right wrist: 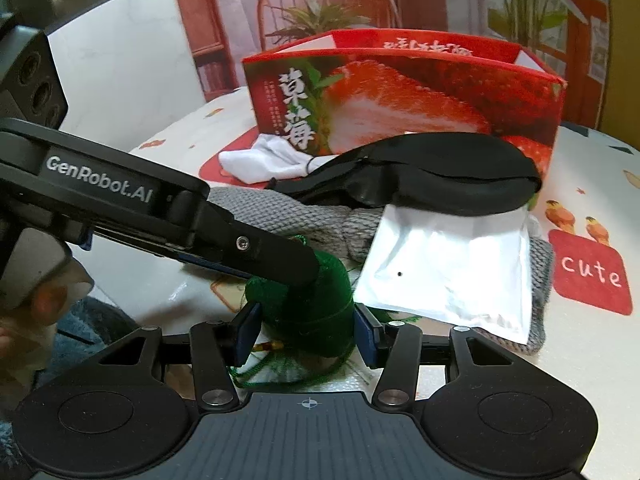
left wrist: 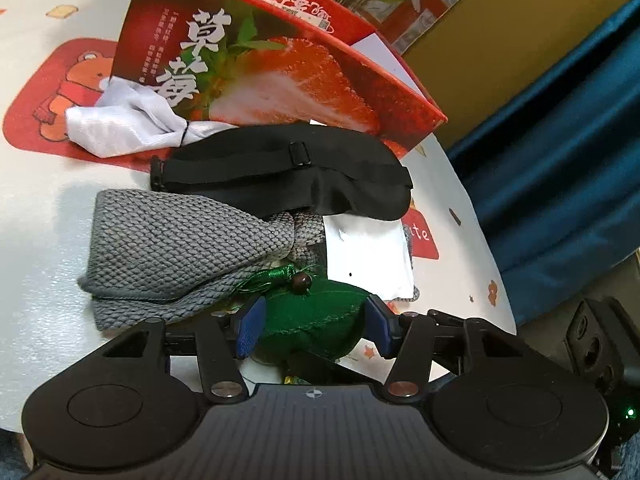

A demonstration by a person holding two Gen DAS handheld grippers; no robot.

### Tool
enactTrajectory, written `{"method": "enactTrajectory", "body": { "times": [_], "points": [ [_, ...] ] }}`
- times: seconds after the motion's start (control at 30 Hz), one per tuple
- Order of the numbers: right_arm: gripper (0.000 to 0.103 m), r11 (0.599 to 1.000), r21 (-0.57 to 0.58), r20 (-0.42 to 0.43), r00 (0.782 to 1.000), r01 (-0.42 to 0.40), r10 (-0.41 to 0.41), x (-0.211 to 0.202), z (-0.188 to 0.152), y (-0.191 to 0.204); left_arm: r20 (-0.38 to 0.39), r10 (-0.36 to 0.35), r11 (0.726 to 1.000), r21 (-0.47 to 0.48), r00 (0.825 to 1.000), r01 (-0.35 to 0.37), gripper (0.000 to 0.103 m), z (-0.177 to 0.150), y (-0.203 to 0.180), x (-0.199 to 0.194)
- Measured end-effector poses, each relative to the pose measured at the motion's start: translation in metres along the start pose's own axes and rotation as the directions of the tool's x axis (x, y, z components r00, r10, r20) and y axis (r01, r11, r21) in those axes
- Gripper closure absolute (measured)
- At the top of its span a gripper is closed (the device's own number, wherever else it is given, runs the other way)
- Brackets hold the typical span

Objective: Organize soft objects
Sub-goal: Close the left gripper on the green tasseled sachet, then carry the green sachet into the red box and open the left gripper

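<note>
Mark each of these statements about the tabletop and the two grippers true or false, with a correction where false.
1. Both grippers have their fingers on either side of the green pouch. True.
2. The black eye mask lies inside the strawberry box. False: it lies on the table in front of the box, partly over the grey knit cloth.
3. A white packet rests on the grey knit cloth. True.
4. The white satin cloth is held by the right gripper. False: it lies untouched beside the box.
5. The left gripper is clear of every object. False: the green pouch sits between its fingers.
</note>
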State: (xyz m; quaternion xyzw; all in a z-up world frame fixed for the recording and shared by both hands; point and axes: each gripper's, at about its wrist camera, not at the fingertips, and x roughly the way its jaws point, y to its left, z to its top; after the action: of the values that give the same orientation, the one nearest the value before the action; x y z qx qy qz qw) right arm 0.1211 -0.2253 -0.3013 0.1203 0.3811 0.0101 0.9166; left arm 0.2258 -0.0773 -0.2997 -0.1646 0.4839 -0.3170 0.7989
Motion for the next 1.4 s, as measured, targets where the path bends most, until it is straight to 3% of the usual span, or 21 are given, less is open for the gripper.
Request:
{"method": "enactTrajectory", "body": {
  "times": [0.3, 0.53, 0.67, 0.8, 1.0, 1.4],
  "points": [
    [0.053, 0.998, -0.05, 0.008, 0.999, 0.043, -0.043, -0.006, 0.002, 0.003, -0.026, -0.037, 0.999, -0.038, 0.999, 0.036, 0.042, 0.0, 0.007, 0.01],
    [0.06, 0.997, -0.068, -0.012, 0.999, 0.041, -0.042, -0.008, 0.003, 0.003, -0.055, -0.108, 0.985, -0.137, 0.993, 0.1, 0.039, -0.008, 0.018, 0.022],
    [0.062, 0.997, -0.058, -0.011, 0.999, 0.041, -0.041, -0.01, 0.004, 0.002, -0.041, -0.097, 0.991, -0.099, 0.994, 0.093, 0.042, -0.006, 0.012, 0.018],
    [0.062, 0.996, -0.076, 0.018, 0.999, 0.039, -0.038, -0.015, 0.01, 0.006, 0.004, -0.095, 0.994, -0.058, 0.995, 0.095, 0.043, 0.002, 0.004, 0.004],
    [0.062, 0.988, -0.149, 0.132, 0.991, 0.039, -0.019, -0.037, 0.039, 0.012, 0.119, -0.097, 0.995, 0.0, 0.988, 0.098, 0.043, 0.034, -0.018, -0.032],
    [0.062, 0.955, -0.281, 0.352, 0.936, 0.092, 0.013, -0.08, 0.139, 0.014, 0.338, -0.103, 0.985, 0.165, 0.935, 0.049, 0.043, 0.108, -0.07, -0.09]
  ]
}}
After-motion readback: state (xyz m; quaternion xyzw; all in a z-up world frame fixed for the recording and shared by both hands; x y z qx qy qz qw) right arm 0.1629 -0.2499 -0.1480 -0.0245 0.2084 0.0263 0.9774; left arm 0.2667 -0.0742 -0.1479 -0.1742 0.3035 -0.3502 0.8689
